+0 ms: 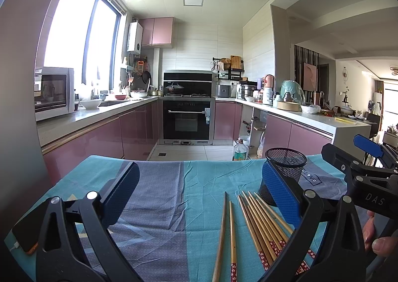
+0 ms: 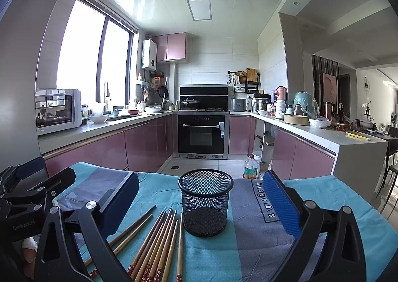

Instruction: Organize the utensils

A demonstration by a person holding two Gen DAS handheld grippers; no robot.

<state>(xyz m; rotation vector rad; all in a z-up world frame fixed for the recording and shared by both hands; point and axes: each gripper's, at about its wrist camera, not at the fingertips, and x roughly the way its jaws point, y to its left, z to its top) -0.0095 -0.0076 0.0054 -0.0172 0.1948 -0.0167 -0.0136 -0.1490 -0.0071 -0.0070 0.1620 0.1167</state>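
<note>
Several wooden chopsticks (image 1: 258, 227) with red flowered ends lie loose on the blue-grey cloth (image 1: 159, 197), just inside my left gripper's right finger. A black mesh holder (image 1: 286, 165) stands upright and empty behind them. My left gripper (image 1: 199, 187) hovers open above the cloth with nothing between its fingers. In the right wrist view the chopsticks (image 2: 159, 239) fan out at the lower left, and the mesh holder (image 2: 205, 201) stands centred between the fingers of my right gripper (image 2: 201, 197), which is open and holds nothing. The right gripper also shows at the left wrist view's right edge.
The cloth-covered table (image 2: 335, 197) ends at a tiled kitchen floor with a plastic oil bottle (image 2: 250, 167) beyond. Pink cabinets, an oven (image 2: 202, 132) and a microwave (image 1: 53, 92) line the room. A hand (image 1: 380, 239) grips the right tool.
</note>
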